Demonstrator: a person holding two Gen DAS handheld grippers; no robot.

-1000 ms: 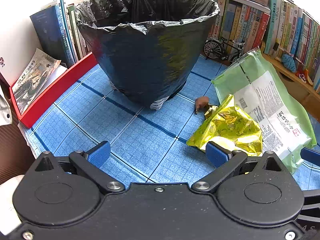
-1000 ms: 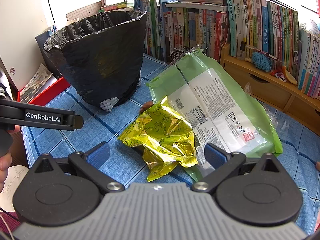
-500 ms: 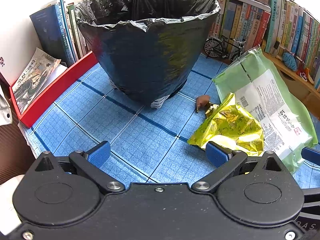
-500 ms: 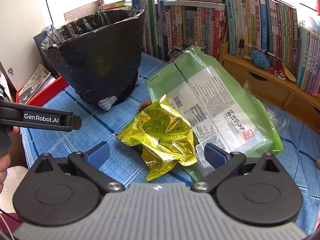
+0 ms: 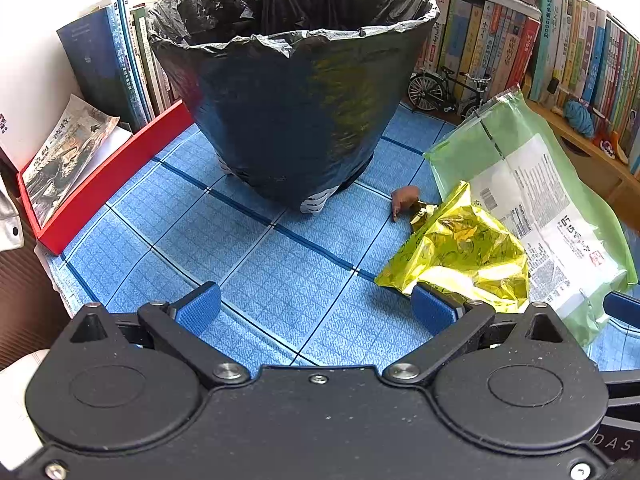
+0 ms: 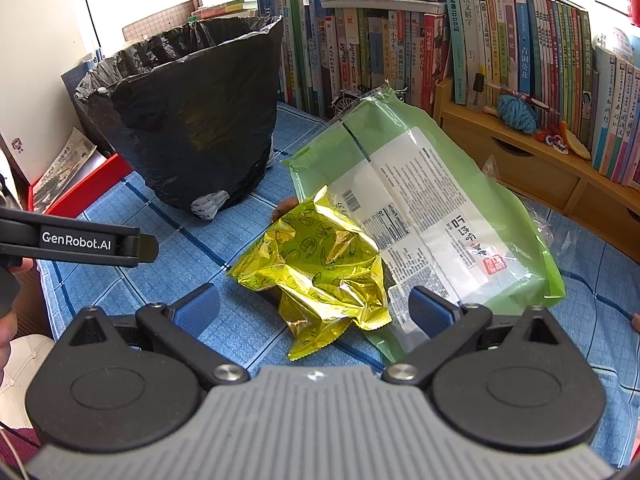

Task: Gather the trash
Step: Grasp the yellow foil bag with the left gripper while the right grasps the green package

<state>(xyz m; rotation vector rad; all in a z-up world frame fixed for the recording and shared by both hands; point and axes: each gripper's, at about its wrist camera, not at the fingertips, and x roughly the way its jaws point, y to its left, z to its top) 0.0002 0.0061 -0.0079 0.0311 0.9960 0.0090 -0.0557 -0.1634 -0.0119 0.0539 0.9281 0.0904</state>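
A bin lined with a black bag stands on the blue checked mat. Right of it lie a crumpled yellow snack bag and a large green packet, with the yellow bag resting partly on the green one. A small brown scrap lies between bin and bags. My left gripper is open over bare mat, its right pad near the yellow bag's edge. My right gripper is open, low, with the yellow bag's near corner between its fingers, untouched.
A red tray with magazines lies left of the bin. Books line the back, with a toy bicycle in front. A wooden shelf holds blue yarn. The left tool's body shows at the left of the right wrist view.
Both grippers have edged slightly forward toward the bags and bin. Their jaws stay open, and nothing on the mat has moved.
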